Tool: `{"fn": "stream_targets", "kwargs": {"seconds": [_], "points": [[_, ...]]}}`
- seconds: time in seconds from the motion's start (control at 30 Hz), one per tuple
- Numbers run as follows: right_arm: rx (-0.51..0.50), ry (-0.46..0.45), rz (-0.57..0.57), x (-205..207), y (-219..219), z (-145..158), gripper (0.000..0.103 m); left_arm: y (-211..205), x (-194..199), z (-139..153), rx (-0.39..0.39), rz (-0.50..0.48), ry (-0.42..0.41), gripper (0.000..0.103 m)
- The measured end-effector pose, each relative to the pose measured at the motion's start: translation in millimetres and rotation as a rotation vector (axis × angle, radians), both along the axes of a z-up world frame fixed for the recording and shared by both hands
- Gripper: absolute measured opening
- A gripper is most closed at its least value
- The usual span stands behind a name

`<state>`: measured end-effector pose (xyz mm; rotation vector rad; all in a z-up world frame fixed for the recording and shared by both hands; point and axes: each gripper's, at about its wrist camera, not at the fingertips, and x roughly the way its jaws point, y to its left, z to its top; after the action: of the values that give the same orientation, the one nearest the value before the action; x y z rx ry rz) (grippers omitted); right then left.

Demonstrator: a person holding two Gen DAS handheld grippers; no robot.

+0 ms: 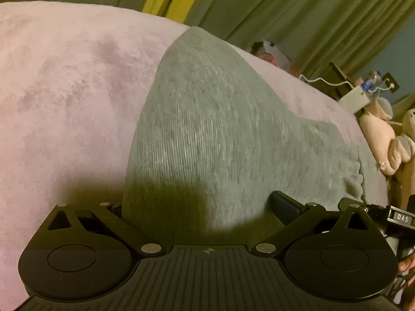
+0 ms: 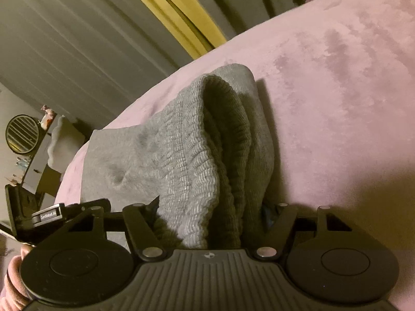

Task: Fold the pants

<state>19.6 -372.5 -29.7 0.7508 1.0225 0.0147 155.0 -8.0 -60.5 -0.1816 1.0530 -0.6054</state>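
Note:
Grey knit pants (image 1: 220, 129) lie on a pink velvety bed cover (image 1: 64, 90). In the left wrist view the smooth leg fabric runs from between my left gripper's (image 1: 199, 207) fingers away to the far side; the gripper is closed on that fabric. In the right wrist view the ribbed elastic waistband (image 2: 197, 160) of the pants is bunched and folded over, and my right gripper (image 2: 212, 215) is closed on it. The fingertips of both grippers are mostly hidden by cloth. The other gripper (image 2: 46, 216) shows at the left edge.
The pink bed cover (image 2: 337, 103) fills most of both views. Grey curtains (image 1: 298, 13) with a yellow strip hang behind. Plush toys (image 1: 384, 140), a bottle and cables sit at the bed's right edge. A round mirror (image 2: 22, 133) and dresser stand at left.

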Motion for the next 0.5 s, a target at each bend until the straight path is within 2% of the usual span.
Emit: {"fn": "stream_targets", "kwargs": {"seconds": [0.03, 0.07, 0.1, 0.13, 0.17, 0.23, 0.27, 0.3, 0.37, 0.5], "points": [[0.030, 0.002, -0.005, 2, -2, -2, 0.079, -1, 0, 0, 0.006, -0.005, -0.014, 0.099], [0.075, -0.002, -0.014, 5, -4, -4, 0.091, 0, -3, 0, 0.014, -0.010, -0.022, 0.098], [0.117, -0.003, -0.024, 9, -7, -6, 0.099, 0, -2, 1, 0.016, -0.011, -0.027, 0.096], [0.140, 0.006, -0.041, 12, -8, -8, 0.099, -1, -2, 1, 0.019, -0.006, -0.031, 0.090], [0.140, 0.019, -0.055, 16, -8, -9, 0.099, -1, -3, 3, 0.018, 0.003, -0.037, 0.077], [0.092, 0.038, -0.083, 21, -3, -5, 0.091, 1, -8, 10, 0.004, 0.025, -0.053, 0.063], [0.006, 0.044, -0.082, 23, 5, 2, 0.071, 1, -10, 13, 0.012, 0.033, -0.060, 0.056], [-0.056, 0.040, -0.061, 24, 14, 6, 0.063, -1, -14, 16, 0.028, 0.033, -0.079, 0.053], [-0.119, 0.004, -0.042, 22, 28, 18, 0.057, -7, -20, 23, 0.062, 0.028, -0.123, 0.044], [-0.121, -0.068, -0.050, 24, 34, 45, 0.053, -9, -20, 41, 0.043, 0.037, -0.160, 0.038]]}}
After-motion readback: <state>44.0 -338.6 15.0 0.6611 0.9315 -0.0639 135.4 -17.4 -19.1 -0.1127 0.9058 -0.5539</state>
